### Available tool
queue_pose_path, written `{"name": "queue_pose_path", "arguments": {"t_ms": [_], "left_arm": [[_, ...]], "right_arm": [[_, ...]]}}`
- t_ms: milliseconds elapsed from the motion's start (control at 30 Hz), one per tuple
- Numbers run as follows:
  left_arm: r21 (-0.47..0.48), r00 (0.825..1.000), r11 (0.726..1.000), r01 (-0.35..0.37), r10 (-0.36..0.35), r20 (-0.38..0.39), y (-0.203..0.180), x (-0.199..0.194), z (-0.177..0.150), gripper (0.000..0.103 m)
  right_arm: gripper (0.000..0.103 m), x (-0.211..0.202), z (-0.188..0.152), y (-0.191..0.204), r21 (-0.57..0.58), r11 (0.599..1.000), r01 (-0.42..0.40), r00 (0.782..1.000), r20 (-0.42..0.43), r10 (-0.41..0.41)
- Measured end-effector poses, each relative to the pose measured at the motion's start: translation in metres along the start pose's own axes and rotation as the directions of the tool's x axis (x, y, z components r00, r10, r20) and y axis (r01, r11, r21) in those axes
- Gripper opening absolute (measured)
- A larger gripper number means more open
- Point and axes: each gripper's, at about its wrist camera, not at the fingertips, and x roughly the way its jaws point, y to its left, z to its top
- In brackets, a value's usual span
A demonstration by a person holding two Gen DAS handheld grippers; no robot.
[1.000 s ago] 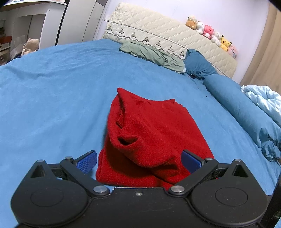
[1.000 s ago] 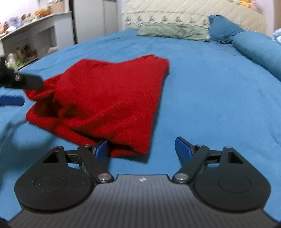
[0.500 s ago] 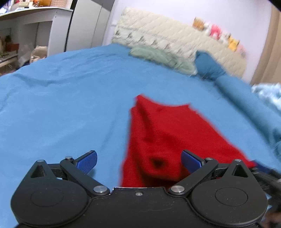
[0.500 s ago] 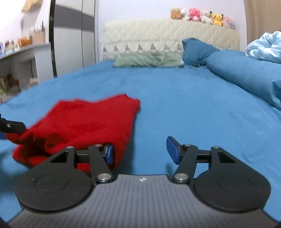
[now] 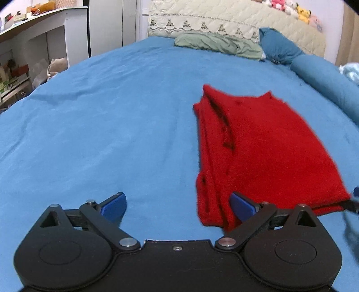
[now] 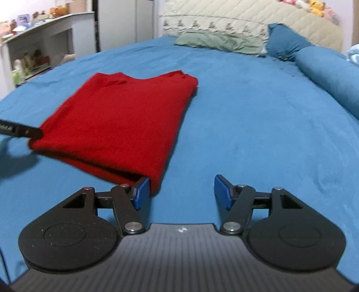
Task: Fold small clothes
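A red knitted garment [image 5: 260, 148] lies folded into a flat rectangle on the blue bedsheet [image 5: 112, 134]. In the left wrist view my left gripper [image 5: 178, 205] is open and empty, with its right finger at the garment's near left corner. In the right wrist view the garment [image 6: 125, 121] lies ahead to the left. My right gripper [image 6: 181, 192] is open and empty, with its left finger touching the garment's near right corner. A black finger of the left gripper [image 6: 20, 131] shows at the garment's left edge.
A green pillow [image 5: 215, 43], a dark blue pillow [image 5: 278, 48] and a blue bolster [image 5: 325, 83] lie by the quilted headboard [image 5: 235, 20]. White shelves [image 5: 33, 45] stand off the bed's left side. A light blue duvet [image 5: 350, 74] lies at far right.
The garment's bunched near end has been laid down flat. Both grippers have pulled back and apart to its near corners. Both stay open.
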Motion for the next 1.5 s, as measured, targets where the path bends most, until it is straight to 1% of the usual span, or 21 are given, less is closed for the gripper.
{"name": "queue_pose_path", "arguments": {"t_ms": [67,133,200,233,300,400,467,567,633,667,700,767,800,833,933,1067,1167,1233,1333,1400,1500], "left_arm": [[0.032,0.999,0.999,0.030,-0.032,0.044,-0.004,-0.013,0.011,0.100],[0.090,0.996,0.995,0.038,-0.045,0.080,-0.012,-0.019,0.028,0.102],[0.143,0.994,0.988,0.065,-0.076,0.073,-0.019,-0.013,0.048,0.103],[0.150,0.993,0.984,0.097,-0.105,0.044,-0.021,-0.005,0.058,0.103],[0.123,0.983,0.975,0.184,-0.182,-0.028,-0.021,0.019,0.079,0.103],[0.040,0.966,0.968,0.246,-0.242,-0.095,-0.014,0.058,0.097,0.102],[-0.032,0.949,0.960,0.279,-0.281,-0.145,-0.009,0.083,0.102,0.098],[-0.091,0.931,0.948,0.305,-0.317,-0.179,-0.008,0.104,0.100,0.091],[-0.099,0.930,0.945,0.311,-0.324,-0.174,-0.009,0.108,0.098,0.089],[-0.098,0.930,0.944,0.314,-0.327,-0.166,-0.008,0.108,0.098,0.083],[-0.102,0.930,0.943,0.316,-0.329,-0.165,-0.008,0.107,0.098,0.068],[-0.148,0.909,0.923,0.356,-0.378,-0.173,-0.008,0.106,0.100,0.045],[-0.151,0.912,0.925,0.349,-0.372,-0.172,-0.005,0.103,0.100,0.038],[-0.131,0.918,0.931,0.341,-0.360,-0.169,-0.009,0.099,0.102,0.035],[-0.070,0.933,0.946,0.318,-0.325,-0.154,-0.021,0.082,0.106,0.030],[-0.037,0.926,0.934,0.356,-0.358,-0.123,-0.038,0.044,0.117,0.029],[0.044,0.929,0.931,0.363,-0.358,-0.097,-0.062,-0.002,0.119,0.029],[0.063,0.921,0.920,0.386,-0.381,-0.085,-0.076,-0.032,0.116,0.029],[0.076,0.906,0.903,0.423,-0.418,-0.071,-0.099,-0.072,0.101,0.029],[0.116,0.902,0.894,0.432,-0.427,-0.067,-0.120,-0.093,0.082,0.029],[0.142,0.898,0.887,0.440,-0.432,-0.087,-0.145,-0.101,0.048,0.029]], "right_arm": [[0.081,-0.018,0.010,-0.010,0.009,0.999,-0.043,0.999,0.021,0.042],[0.091,-0.033,0.029,-0.022,0.039,0.997,-0.072,0.996,0.055,0.070],[0.100,-0.037,0.055,-0.037,0.108,0.987,-0.121,0.991,0.071,0.114],[0.103,-0.036,0.067,-0.044,0.146,0.977,-0.157,0.987,0.068,0.149],[0.103,-0.022,0.092,-0.058,0.233,0.943,-0.237,0.971,0.019,0.239],[0.103,0.021,0.113,-0.069,0.355,0.884,-0.305,0.936,-0.061,0.348],[0.103,0.049,0.115,-0.074,0.424,0.858,-0.291,0.928,-0.093,0.361],[0.103,0.087,0.108,-0.073,0.495,0.823,-0.279,0.911,-0.135,0.390],[0.091,0.103,0.098,-0.069,0.506,0.817,-0.278,0.904,-0.150,0.401],[0.087,0.110,0.095,-0.066,0.506,0.815,-0.281,0.900,-0.156,0.407],[0.081,0.114,0.091,-0.063,0.497,0.819,-0.287,0.900,-0.154,0.408],[0.060,0.115,0.090,-0.057,0.467,0.835,-0.292,0.906,-0.143,0.397],[0.048,0.113,0.091,-0.054,0.465,0.832,-0.302,0.904,-0.138,0.406],[0.041,0.109,0.093,-0.052,0.461,0.835,-0.302,0.908,-0.127,0.399],[0.038,0.098,0.104,-0.048,0.438,0.848,-0.298,0.919,-0.109,0.379],[0.037,0.061,0.120,-0.053,0.416,0.855,-0.310,0.925,-0.075,0.372],[0.037,0.015,0.126,-0.067,0.387,0.862,-0.328,0.926,-0.049,0.375],[0.037,-0.021,0.124,-0.080,0.381,0.863,-0.332,0.928,-0.031,0.371],[0.037,-0.077,0.111,-0.099,0.373,0.867,-0.330,0.933,-0.012,0.361],[0.037,-0.109,0.094,-0.109,0.371,0.874,-0.315,0.940,-0.009,0.342],[0.037,-0.141,0.056,-0.118,0.373,0.888,-0.270,0.952,-0.033,0.304]]}}
